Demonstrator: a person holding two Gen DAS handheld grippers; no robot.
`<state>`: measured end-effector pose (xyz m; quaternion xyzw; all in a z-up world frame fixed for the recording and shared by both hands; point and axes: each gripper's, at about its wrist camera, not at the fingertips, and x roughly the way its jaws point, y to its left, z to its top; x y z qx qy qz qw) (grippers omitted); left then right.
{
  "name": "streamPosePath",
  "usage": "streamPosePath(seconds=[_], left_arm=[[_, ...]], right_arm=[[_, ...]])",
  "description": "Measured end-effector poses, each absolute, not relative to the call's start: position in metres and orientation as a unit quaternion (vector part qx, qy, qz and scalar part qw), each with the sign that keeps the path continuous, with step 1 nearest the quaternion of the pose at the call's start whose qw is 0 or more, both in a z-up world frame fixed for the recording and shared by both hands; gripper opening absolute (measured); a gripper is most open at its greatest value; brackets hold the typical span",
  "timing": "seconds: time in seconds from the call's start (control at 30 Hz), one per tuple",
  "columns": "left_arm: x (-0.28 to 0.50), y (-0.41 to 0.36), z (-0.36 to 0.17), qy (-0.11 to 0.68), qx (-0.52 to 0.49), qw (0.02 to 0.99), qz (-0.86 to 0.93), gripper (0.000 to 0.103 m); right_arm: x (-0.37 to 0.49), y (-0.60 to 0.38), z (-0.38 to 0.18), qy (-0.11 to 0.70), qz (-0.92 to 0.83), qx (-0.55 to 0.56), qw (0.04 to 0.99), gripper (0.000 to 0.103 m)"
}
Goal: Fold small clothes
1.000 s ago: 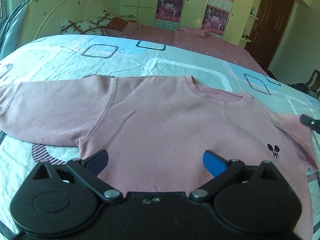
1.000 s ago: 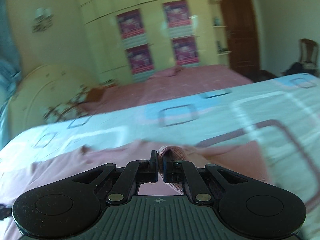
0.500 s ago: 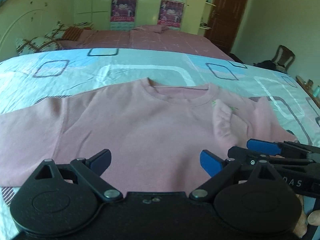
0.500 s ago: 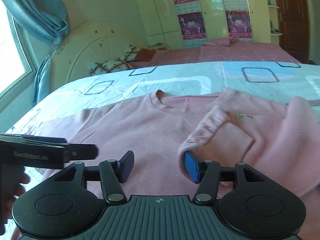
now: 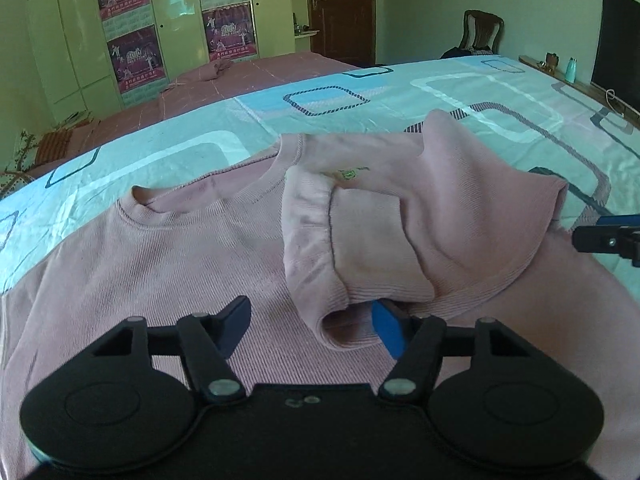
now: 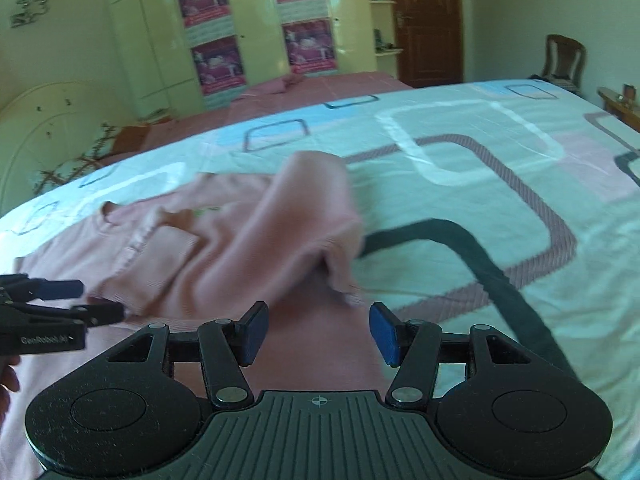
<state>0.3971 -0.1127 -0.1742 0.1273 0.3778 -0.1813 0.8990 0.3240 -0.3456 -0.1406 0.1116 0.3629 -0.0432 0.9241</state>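
Observation:
A pink sweatshirt (image 5: 160, 264) lies flat on the bed, neck hole away from me. Its right sleeve (image 5: 360, 232) is folded in over the chest, rumpled. In the left wrist view the sleeve's cuff (image 5: 344, 320) sits between the fingers of my left gripper (image 5: 312, 324), against the right blue pad. The left pad stands well clear of it, and the jaws are closing. My right gripper (image 6: 318, 330) hangs open over the shirt's lower right side with nothing between its pads. The left gripper (image 6: 60, 308) also shows at the left edge of the right wrist view.
The sheet (image 5: 480, 92) is pale blue and white with square outlines and runs far to the right. A second bed with a pink cover (image 5: 260, 76) stands behind. A wardrobe, a door and a chair (image 5: 480, 36) line the far walls. A hand (image 6: 6, 384) shows at the left edge.
The right gripper opened and let go of the sleeve, which now lies folded over the chest. The left gripper swung right to the cuff and its jaws narrowed.

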Motion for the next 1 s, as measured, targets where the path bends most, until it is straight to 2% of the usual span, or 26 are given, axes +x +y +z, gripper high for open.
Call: streamPosePath(seconds=[0.07, 0.13, 0.23, 0.3, 0.37, 0.4, 0.43, 0.47, 0.67, 0.77, 0.83, 0.87, 0.97, 1.0], left_arm=[[0.400, -0.112, -0.176, 0.367, 0.131, 0.904, -0.178, 0.048], [0.403, -0.111, -0.174, 0.356, 0.121, 0.910, -0.174, 0.026], [0.409, -0.111, -0.172, 0.349, 0.106, 0.916, -0.169, 0.010], [0.413, -0.105, -0.169, 0.351, 0.073, 0.919, -0.162, 0.009], [0.416, -0.089, -0.160, 0.350, 0.012, 0.925, -0.147, 0.008], [0.416, -0.080, -0.155, 0.345, -0.012, 0.928, -0.139, 0.008], [0.415, -0.072, -0.150, 0.337, -0.030, 0.932, -0.132, 0.008], [0.412, -0.063, -0.144, 0.328, -0.043, 0.936, -0.123, 0.007], [0.389, -0.014, -0.135, 0.297, -0.123, 0.944, -0.071, 0.007], [0.389, -0.002, -0.164, 0.357, -0.156, 0.919, -0.053, 0.008], [0.392, 0.008, -0.180, 0.394, -0.197, 0.897, -0.043, 0.013], [0.390, 0.013, -0.182, 0.389, -0.212, 0.896, -0.043, 0.013], [0.390, 0.023, -0.179, 0.385, -0.234, 0.892, -0.040, 0.032], [0.392, 0.024, -0.177, 0.383, -0.237, 0.892, -0.035, 0.046]], right_arm=[[0.322, -0.355, -0.145, 0.365, -0.057, 0.109, 0.923, 0.056], [0.325, -0.360, -0.149, 0.368, -0.065, 0.111, 0.921, 0.056], [0.335, -0.363, -0.155, 0.370, -0.067, 0.108, 0.920, 0.056], [0.343, -0.360, -0.157, 0.370, -0.063, 0.106, 0.921, 0.055], [0.352, -0.357, -0.160, 0.367, -0.059, 0.099, 0.923, 0.054], [0.357, -0.357, -0.162, 0.367, -0.060, 0.097, 0.923, 0.048], [0.364, -0.358, -0.164, 0.370, -0.060, 0.100, 0.922, 0.028], [0.369, -0.360, -0.167, 0.377, -0.061, 0.107, 0.918, 0.016], [0.366, -0.366, -0.159, 0.358, -0.046, 0.149, 0.921, 0.011], [0.361, -0.357, -0.159, 0.363, -0.040, 0.134, 0.921, 0.011], [0.362, -0.356, -0.168, 0.382, -0.046, 0.129, 0.914, 0.011], [0.361, -0.358, -0.171, 0.388, -0.051, 0.130, 0.911, 0.011], [0.355, -0.368, -0.170, 0.390, -0.059, 0.139, 0.908, 0.011], [0.353, -0.370, -0.169, 0.392, -0.059, 0.137, 0.908, 0.011]])
